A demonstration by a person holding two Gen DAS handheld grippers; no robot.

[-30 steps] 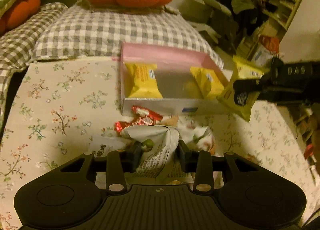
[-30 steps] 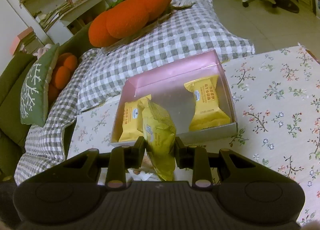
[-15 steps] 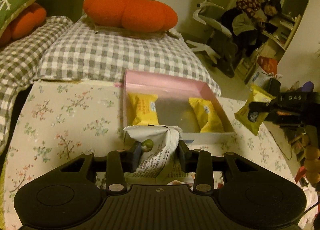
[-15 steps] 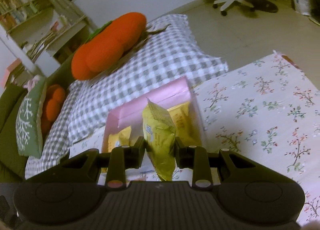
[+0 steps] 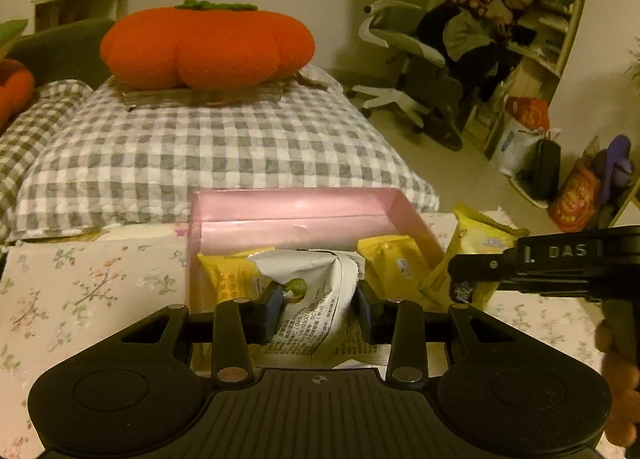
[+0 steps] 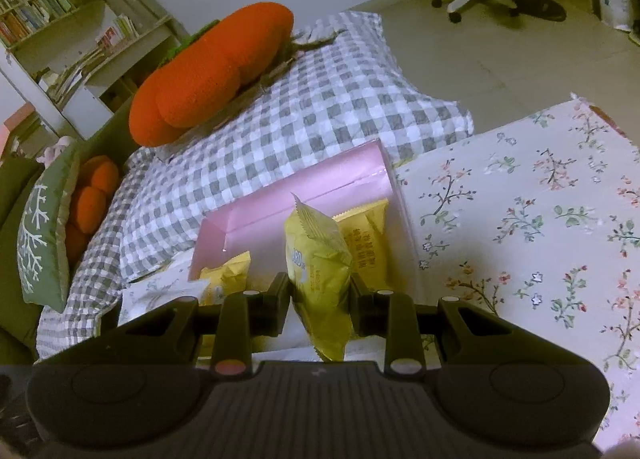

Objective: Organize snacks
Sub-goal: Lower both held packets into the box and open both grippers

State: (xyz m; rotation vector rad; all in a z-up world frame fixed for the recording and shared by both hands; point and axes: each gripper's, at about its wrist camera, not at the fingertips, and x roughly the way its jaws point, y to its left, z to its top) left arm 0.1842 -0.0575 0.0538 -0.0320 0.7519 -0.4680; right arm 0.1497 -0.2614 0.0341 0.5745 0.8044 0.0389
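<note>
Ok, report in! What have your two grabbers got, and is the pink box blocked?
Left gripper shut on white snack packet. Right gripper shut on yellow snack packet. Pink box open, two yellow packets inside, middle free. Nothing blocking.

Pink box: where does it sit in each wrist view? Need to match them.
Left wrist: pink box centre frame, just beyond the tongs' white packet, open side up.
Right wrist: pink box centre, slightly left, behind the yellow packet held in the tongs.
Shared landmark: the orange pumpkin cushion on the checked bedding beyond the box.
</note>
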